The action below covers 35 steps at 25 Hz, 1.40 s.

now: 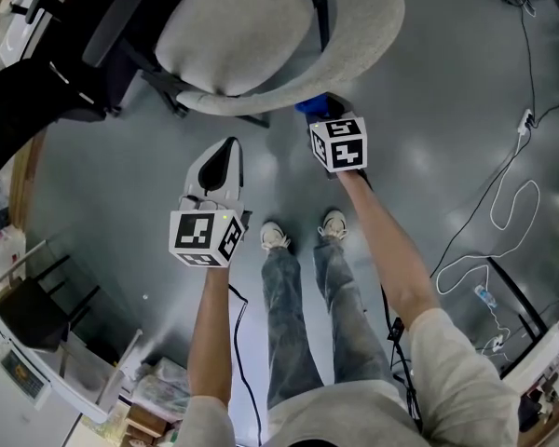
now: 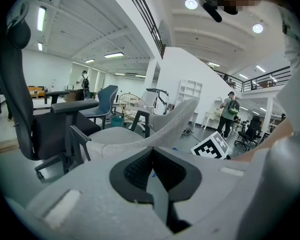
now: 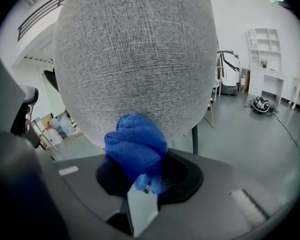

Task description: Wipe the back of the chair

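Note:
A grey fabric chair stands in front of the person's feet, its rounded back filling the right gripper view. My right gripper is shut on a bunched blue cloth, which sits at the lower edge of that back; whether it touches I cannot tell. The cloth shows as a blue patch just past the marker cube. My left gripper hangs lower and to the left, away from the chair, jaws shut with nothing between them. In the left gripper view the chair is seen from the side.
A black office chair stands to the left of the grey one. White cables loop over the floor at the right. A black stool and boxes sit at the lower left. People stand far off.

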Each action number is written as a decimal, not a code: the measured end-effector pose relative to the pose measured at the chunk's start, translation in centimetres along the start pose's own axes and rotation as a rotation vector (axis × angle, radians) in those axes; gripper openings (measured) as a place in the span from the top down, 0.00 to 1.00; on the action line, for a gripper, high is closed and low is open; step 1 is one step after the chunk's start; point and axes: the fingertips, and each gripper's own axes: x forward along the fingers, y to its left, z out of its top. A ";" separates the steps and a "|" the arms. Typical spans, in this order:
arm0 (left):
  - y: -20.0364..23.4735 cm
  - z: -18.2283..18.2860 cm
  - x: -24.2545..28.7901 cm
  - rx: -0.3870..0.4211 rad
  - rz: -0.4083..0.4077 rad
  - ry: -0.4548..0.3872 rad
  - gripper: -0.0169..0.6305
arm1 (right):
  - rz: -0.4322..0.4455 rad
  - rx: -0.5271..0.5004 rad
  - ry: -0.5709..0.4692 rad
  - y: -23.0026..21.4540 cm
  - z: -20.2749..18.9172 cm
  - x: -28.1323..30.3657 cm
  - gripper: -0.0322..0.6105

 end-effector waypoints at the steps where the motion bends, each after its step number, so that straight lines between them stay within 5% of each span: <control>1: -0.1 0.1 -0.1 0.002 -0.001 -0.001 0.97 | 0.002 -0.001 0.001 0.0 -0.1 -0.2 0.79; 17: -6.1 0.8 0.9 0.030 -0.066 -0.014 0.97 | 0.014 -0.073 -0.141 -0.1 2.7 -10.2 0.79; 29: -9.2 3.6 1.8 0.052 -0.078 -0.045 0.97 | 0.015 -0.146 -0.337 -0.2 13.7 -17.1 0.79; 35: -9.5 3.9 1.7 0.054 -0.070 -0.050 0.97 | 0.026 -0.175 -0.331 -0.3 15.0 -15.9 0.79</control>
